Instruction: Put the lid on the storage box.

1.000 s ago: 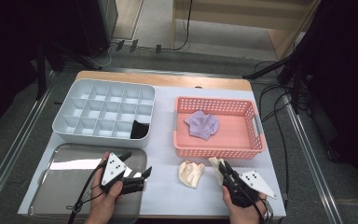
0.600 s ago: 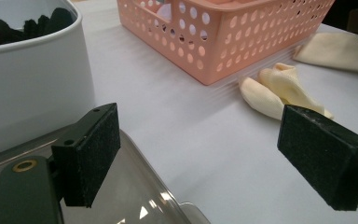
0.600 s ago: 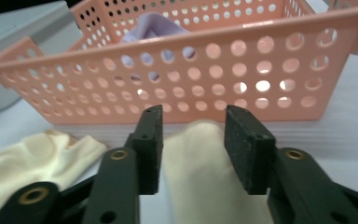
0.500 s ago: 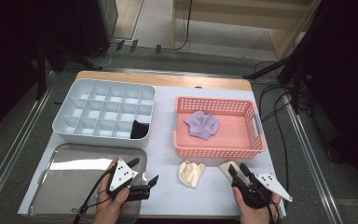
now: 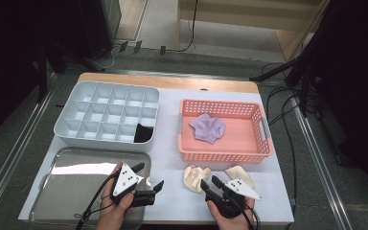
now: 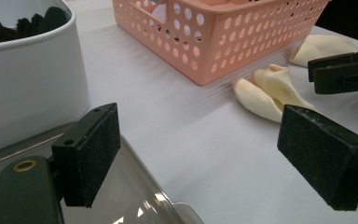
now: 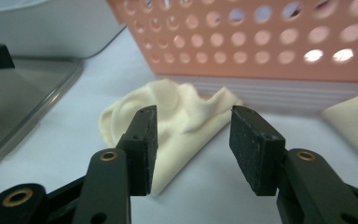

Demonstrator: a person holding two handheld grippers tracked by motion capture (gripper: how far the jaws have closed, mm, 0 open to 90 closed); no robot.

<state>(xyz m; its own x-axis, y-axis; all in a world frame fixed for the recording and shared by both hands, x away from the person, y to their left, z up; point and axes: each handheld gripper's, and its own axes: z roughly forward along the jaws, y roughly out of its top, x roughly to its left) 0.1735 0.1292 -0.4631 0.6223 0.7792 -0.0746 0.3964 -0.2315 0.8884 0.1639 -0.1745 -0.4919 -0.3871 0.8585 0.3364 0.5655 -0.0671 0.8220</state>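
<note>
Two cream cloth pieces lie on the white table in front of the pink basket (image 5: 263,143): the left piece (image 5: 195,175) (image 7: 177,114) (image 6: 270,88) and the right piece (image 5: 239,173) (image 7: 354,121) (image 6: 321,46). My right gripper (image 5: 210,183) (image 7: 193,119) points at the left piece. Its jaws have just been opening, and the cloth lies just beyond and beneath the tips with no pad pressing on it. My left gripper (image 5: 149,176) (image 6: 200,135) hovers wide open and holds nothing, at the right edge of the metal tray (image 5: 67,191).
A purple cloth (image 5: 207,127) lies in the pink basket (image 6: 223,32) (image 7: 261,42). The white divided tray (image 5: 76,129) (image 6: 28,79) holds a black item (image 5: 143,133) (image 6: 23,23) in one front compartment. The metal tray (image 6: 135,186) (image 7: 23,102) sits at the front left. Cables trail right of the table.
My right gripper let go of a cream cloth, which now lies on the table at the right. It opened and moved left toward the other piece. The left gripper has hardly moved.
</note>
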